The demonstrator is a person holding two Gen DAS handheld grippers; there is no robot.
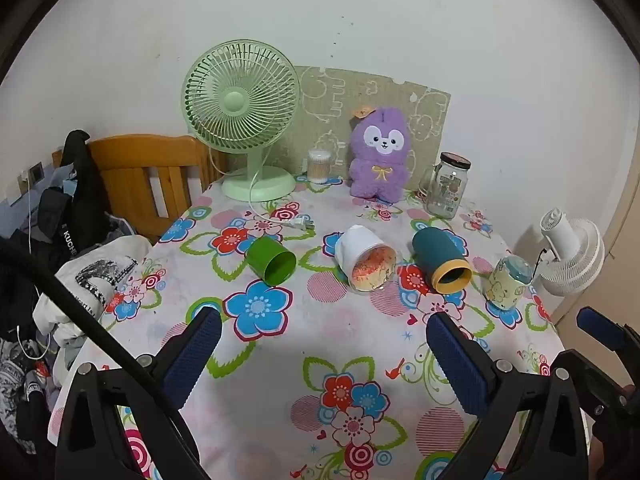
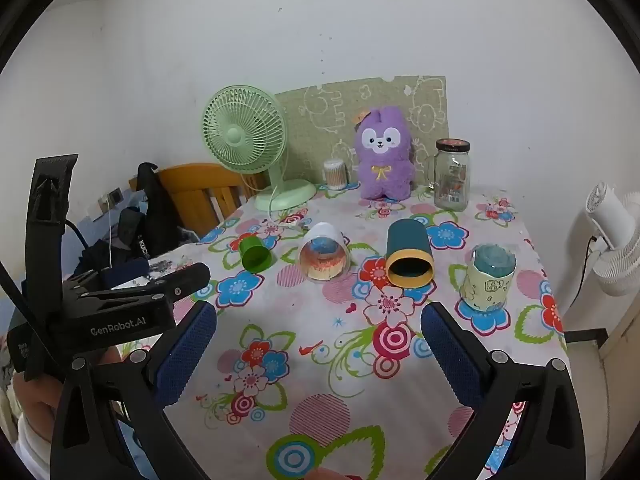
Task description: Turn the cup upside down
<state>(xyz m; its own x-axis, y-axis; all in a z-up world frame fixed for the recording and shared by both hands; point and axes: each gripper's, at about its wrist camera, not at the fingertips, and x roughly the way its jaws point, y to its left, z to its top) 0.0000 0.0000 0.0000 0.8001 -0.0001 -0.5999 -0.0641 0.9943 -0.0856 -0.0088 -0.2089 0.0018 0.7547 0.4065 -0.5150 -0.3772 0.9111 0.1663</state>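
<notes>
Green cup — on side | white floor fan's cord — right view only

"GenRobot.AI" in pale letters on black left gripper body, right wrist view. "KUCHE" (cut off, running vertically) in white on black garment draped over chair. Jar label print too small to read.

L tongs wide apart, R tongs too (both empty)
</notes>
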